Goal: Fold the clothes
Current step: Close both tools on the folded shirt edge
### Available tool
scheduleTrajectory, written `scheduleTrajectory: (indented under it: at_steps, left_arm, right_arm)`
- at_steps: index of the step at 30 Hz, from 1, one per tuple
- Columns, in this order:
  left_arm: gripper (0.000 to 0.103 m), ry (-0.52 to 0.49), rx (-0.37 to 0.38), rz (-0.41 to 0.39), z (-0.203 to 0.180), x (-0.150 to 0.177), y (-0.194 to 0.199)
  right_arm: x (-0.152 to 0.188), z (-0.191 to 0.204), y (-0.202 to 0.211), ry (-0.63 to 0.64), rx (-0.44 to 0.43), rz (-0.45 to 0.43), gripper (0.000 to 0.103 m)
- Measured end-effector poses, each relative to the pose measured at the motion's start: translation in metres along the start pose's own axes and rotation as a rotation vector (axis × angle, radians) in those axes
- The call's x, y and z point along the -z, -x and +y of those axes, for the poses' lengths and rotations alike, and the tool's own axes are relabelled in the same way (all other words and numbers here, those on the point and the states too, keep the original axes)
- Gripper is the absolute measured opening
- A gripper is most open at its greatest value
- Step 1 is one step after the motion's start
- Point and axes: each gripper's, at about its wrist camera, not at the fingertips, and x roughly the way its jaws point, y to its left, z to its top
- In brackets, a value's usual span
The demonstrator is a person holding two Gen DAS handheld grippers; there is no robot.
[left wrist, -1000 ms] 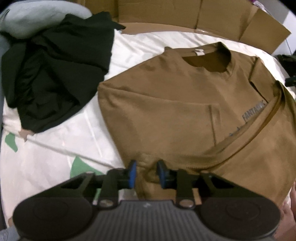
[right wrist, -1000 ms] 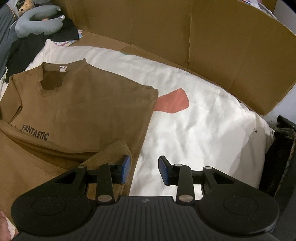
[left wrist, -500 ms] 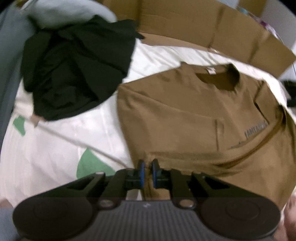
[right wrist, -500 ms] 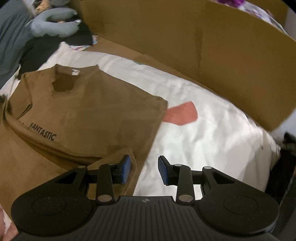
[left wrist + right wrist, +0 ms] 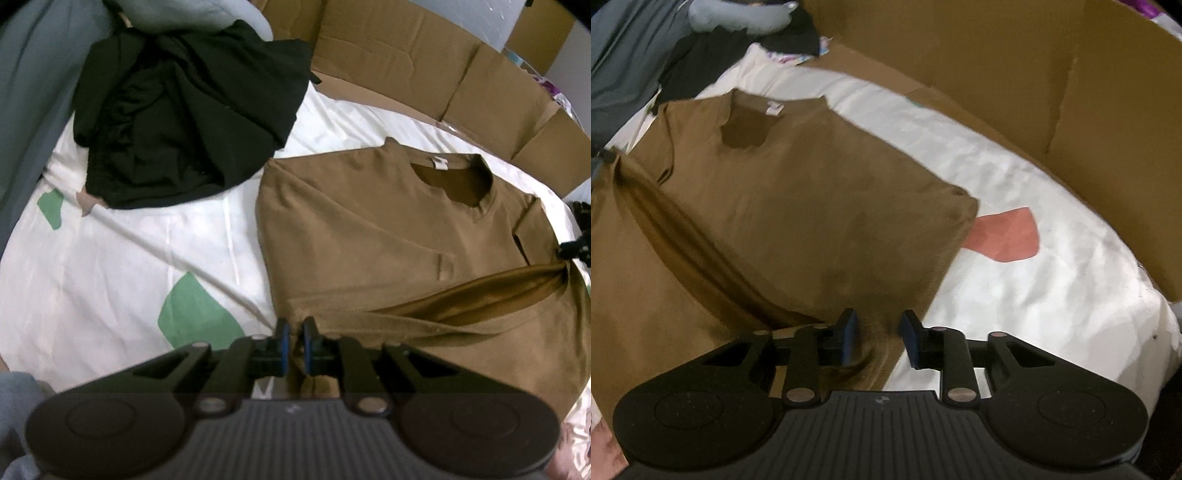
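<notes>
A brown T-shirt (image 5: 369, 229) lies on the white bedsheet (image 5: 110, 266) with its collar at the far side and its sleeves folded in. My left gripper (image 5: 293, 343) is shut on the shirt's near left hem corner, and a ridge of hem runs from there to the right edge. In the right wrist view the same shirt (image 5: 798, 206) fills the left half. My right gripper (image 5: 877, 338) straddles its near right corner. Its jaws are closing, with brown fabric between them and a gap still at each pad.
A crumpled black garment (image 5: 184, 122) lies at the far left beside grey fabric (image 5: 29, 92). Cardboard walls (image 5: 997, 74) ring the bed's far and right sides. The sheet (image 5: 1034, 295) bears green and red patches.
The left jaws closed onto the hem corner and both views rolled. The right gripper slid left over the shirt's corner, and its jaws narrowed around the fabric.
</notes>
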Motion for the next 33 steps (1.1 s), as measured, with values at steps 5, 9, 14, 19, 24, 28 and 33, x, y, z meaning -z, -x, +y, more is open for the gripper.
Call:
scheduleTrajectory:
  at_steps: [5,9,14,19,24,28,33]
  left_arm:
    - [0.008,0.025,0.013,-0.021,0.002,0.001,0.007]
    - [0.008,0.080,0.051,-0.056,0.006,0.002,0.020]
    - [0.006,0.186,0.120,-0.092,0.021,0.006,0.032]
    - [0.006,0.300,0.184,-0.135,0.036,0.010,0.041]
    - [0.006,0.330,0.201,-0.141,0.040,0.005,0.035]
    - [0.006,0.321,0.170,-0.119,0.039,-0.005,0.012]
    - [0.008,0.287,0.090,-0.056,0.035,-0.015,-0.029]
  right_arm:
    - [0.000,0.000,0.004,-0.002,-0.015,0.006,0.006]
    - [0.002,-0.011,0.031,-0.093,-0.021,-0.073,0.006]
    - [0.012,-0.029,0.062,-0.254,-0.062,-0.152,0.005]
    - [0.022,-0.035,0.077,-0.338,-0.074,-0.208,0.005]
    - [0.026,-0.046,0.073,-0.407,-0.083,-0.234,0.005]
    - [0.024,-0.057,0.048,-0.456,-0.069,-0.224,0.005]
    - [0.023,-0.062,0.006,-0.516,-0.024,-0.194,0.004]
